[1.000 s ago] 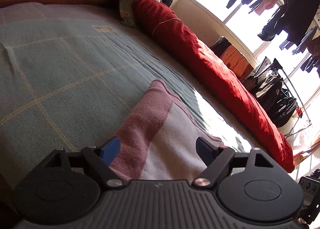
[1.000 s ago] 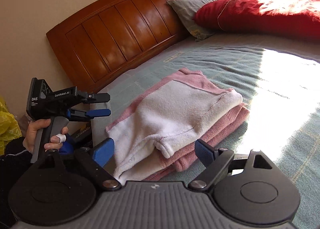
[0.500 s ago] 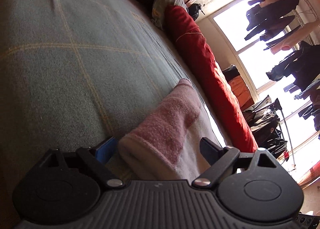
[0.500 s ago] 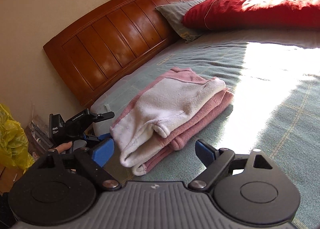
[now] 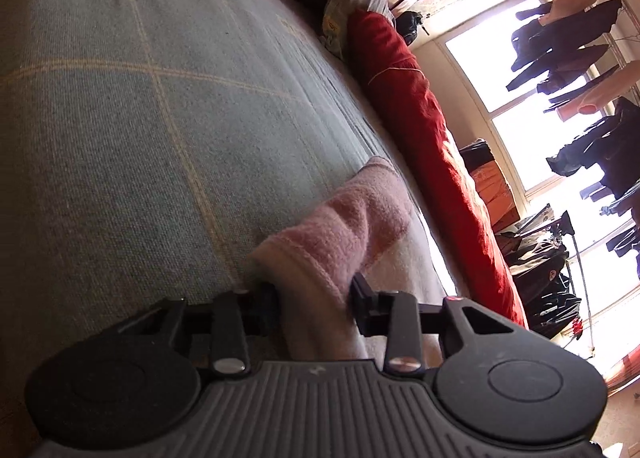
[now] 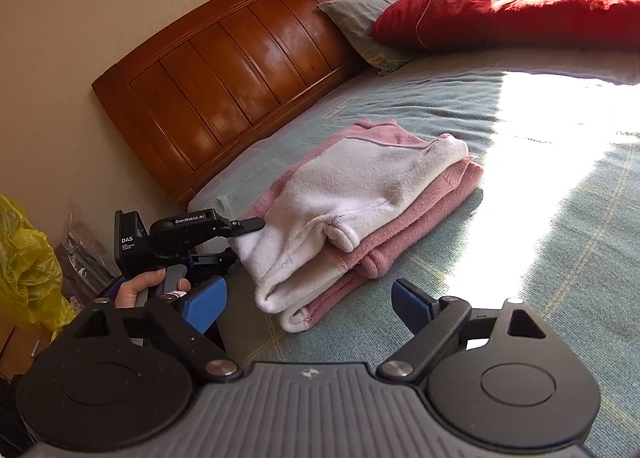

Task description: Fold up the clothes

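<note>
Folded pink-and-white garment [image 6: 360, 201] on the green checked bedspread [image 5: 140, 117]
Left gripper [image 5: 312, 298], wide and higher a second ago, is closing on the garment's near edge, cloth between its jaws; right gripper [image 6: 308, 302] hovers wide open, empty, just short of it

The folded pink and white fleece garment [image 6: 360, 201] is soft, fuzzy cloth with a napped, matt face. It lies on a grey-green checked woven bedcover [image 5: 132, 129], coarse and matt. The brown wooden headboard [image 6: 240, 69] is smooth, glossy and varnished. The long red cloth bolster [image 5: 416, 117] looks plush. The crumpled yellow plastic bag [image 6: 24, 262] is thin and slightly shiny.
</note>
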### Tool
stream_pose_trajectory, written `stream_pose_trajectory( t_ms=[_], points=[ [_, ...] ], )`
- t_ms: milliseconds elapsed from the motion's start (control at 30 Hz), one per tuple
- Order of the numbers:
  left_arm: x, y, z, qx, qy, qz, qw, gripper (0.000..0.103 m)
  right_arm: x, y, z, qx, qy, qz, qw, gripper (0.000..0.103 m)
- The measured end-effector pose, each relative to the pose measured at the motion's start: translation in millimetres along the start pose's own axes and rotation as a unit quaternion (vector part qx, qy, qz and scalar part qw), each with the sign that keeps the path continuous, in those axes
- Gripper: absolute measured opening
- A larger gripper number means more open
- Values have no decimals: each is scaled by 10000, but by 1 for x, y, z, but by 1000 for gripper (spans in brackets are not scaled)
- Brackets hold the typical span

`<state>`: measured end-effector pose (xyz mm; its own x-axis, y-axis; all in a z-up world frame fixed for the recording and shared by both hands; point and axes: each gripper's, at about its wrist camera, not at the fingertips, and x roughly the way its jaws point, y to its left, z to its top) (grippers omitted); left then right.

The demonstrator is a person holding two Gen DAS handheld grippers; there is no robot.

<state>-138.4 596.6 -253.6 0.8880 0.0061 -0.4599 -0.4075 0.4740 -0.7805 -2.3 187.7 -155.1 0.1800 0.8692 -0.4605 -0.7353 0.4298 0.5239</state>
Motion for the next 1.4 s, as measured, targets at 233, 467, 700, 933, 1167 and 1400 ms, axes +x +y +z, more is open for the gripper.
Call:
stream_pose_trajectory(
  t_ms=[233, 467, 700, 933, 1167, 1400],
  points=[
    [-4, -12, 21, 152, -104, 88, 9998, 30, -7, -6, 3, 68, -39, -81, 9999, 93],
    [-20, -34, 15, 787, -45, 931, 9925, 46, -12, -1, 2, -138, -58, -174, 9997, 93],
    [-25, -128, -23, 2822, 83, 804, 9559, 78, -18, 9, -2, -382, -153, -282, 9988, 96],
    [11, -167, -104, 3485, 873, 200, 9330, 79, -27, 10, -11, -341, -99, -261, 9990, 97],
    [19, -176, -110, 3512, 1253, 231, 9276, 84, -38, -10, -20, -1, -91, -251, 9996, 97],
    [58, -191, -25, 3546, 530, 499, 9322, 88, -41, -20, -24, 197, -193, -220, 9994, 97]
  ],
)
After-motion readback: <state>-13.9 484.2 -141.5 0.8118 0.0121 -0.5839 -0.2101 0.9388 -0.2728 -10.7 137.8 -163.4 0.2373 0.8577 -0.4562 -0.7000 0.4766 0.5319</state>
